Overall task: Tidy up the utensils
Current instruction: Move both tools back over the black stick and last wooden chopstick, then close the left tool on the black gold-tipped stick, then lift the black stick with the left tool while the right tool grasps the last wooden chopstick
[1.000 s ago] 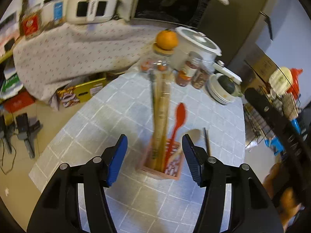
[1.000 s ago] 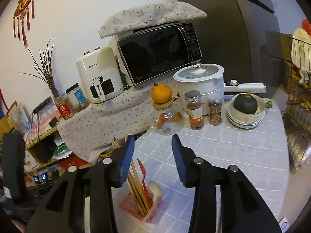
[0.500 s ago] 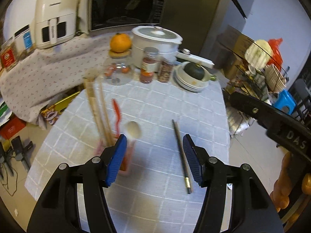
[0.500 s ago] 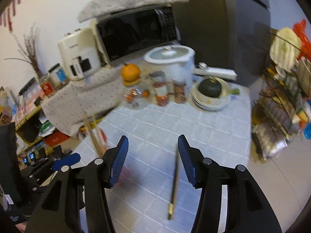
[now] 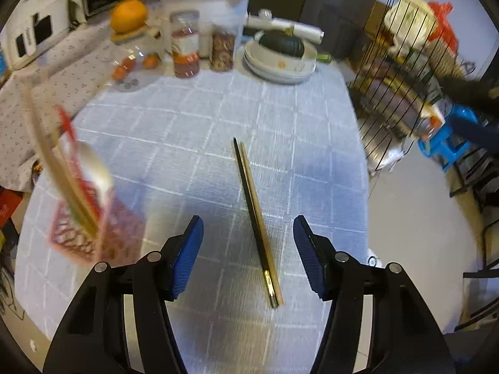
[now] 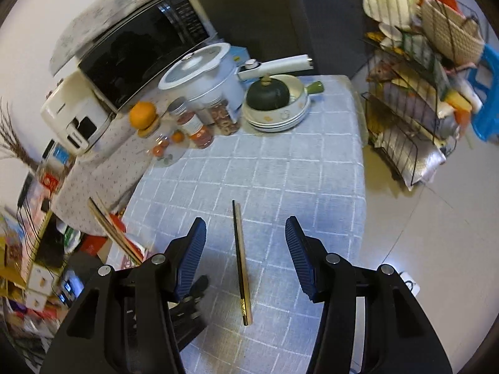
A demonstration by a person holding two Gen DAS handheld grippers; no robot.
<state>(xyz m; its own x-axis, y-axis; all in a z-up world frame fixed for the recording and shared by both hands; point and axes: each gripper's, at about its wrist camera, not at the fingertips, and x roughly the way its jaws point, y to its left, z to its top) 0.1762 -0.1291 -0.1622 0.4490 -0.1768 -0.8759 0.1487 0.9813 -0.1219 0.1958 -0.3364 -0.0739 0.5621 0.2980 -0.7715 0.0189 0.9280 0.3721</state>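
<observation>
A pale blue checked cloth covers the bench (image 6: pixel 280 168). Along its far edge stand a white lidded electric pot (image 6: pixel 202 74), two clear jars with reddish contents (image 6: pixel 193 127), and a glass jar topped with an orange (image 6: pixel 143 115). A dark green squash (image 6: pixel 269 93) sits in a stack of white bowls (image 6: pixel 277 118) beside the pot. Behind, on a floral-draped surface, are a black microwave (image 6: pixel 140 53) and a white air fryer (image 6: pixel 75 118). A crowded wire rack (image 6: pixel 414 131) stands on the floor to the right of the bench.
</observation>
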